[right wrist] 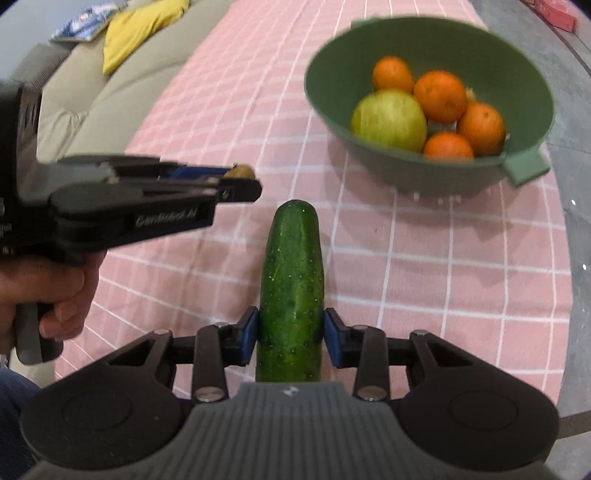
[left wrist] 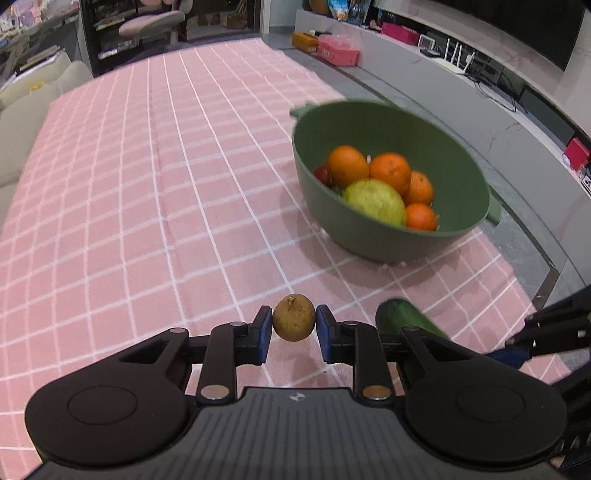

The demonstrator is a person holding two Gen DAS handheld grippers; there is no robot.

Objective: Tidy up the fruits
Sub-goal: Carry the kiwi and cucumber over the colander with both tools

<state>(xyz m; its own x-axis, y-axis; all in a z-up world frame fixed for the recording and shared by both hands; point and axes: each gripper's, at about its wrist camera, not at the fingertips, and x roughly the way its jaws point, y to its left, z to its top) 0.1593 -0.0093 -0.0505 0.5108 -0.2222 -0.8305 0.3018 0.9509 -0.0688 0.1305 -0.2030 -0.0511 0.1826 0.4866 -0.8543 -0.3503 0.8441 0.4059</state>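
Note:
My left gripper (left wrist: 294,325) is shut on a small brown round fruit (left wrist: 294,317), its blue pads pressing both sides, above the pink checked cloth. My right gripper (right wrist: 290,332) is shut on a dark green cucumber (right wrist: 293,273) that points away along the fingers. A green bowl (left wrist: 384,122) stands ahead to the right with several oranges (left wrist: 347,164) and a yellow-green apple (left wrist: 375,201) inside. In the right wrist view the left gripper (right wrist: 240,181) comes in from the left with the brown fruit (right wrist: 242,171) at its tip, and the bowl (right wrist: 332,48) is at top right.
The pink checked cloth (left wrist: 147,184) covers the table. A beige sofa (right wrist: 96,99) with a yellow cushion (right wrist: 136,26) lies to the left. A grey shelf (left wrist: 424,62) with pink boxes runs beyond the table's right edge. A person's hand (right wrist: 44,295) grips the left tool.

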